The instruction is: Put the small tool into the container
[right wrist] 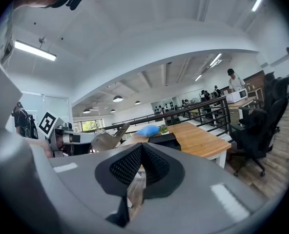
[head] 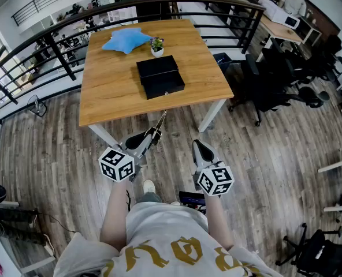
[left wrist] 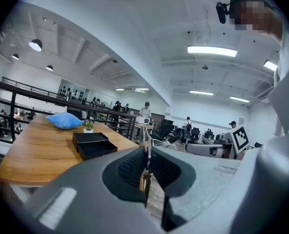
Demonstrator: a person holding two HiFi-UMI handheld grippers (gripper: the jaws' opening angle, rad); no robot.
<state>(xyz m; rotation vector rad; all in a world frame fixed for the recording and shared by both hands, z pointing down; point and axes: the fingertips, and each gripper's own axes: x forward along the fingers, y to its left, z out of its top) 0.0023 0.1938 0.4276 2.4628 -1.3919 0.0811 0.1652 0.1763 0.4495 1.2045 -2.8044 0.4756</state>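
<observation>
The wood floor (head: 55, 149) lies open on the near side of the table (head: 110, 91), where the person stands. A dark railing (head: 61, 16) curves round the table's far and left sides, close behind it. To the right, black office chairs (head: 275, 85) crowd the floor, near the table's right corner. The tabletop is mostly bare along its left and near edges.

A blue cushion (head: 126, 40) lies at the far edge. The black container (head: 160, 76) sits near the middle of the table, its lower tray pulled out toward the near edge. A small potted plant (head: 157, 45) stands between cushion and container, just beside the container's far corner.

Both grippers hang over the floor, short of the near edge and between the table's white legs. The left gripper (head: 153, 133) has its jaws clamped on the thin tool (head: 159, 122), which sticks out past the jaws toward the table and ends about at the table's near edge. The right gripper (head: 199, 146), near the left one, has its jaws pressed together with nothing between them.
</observation>
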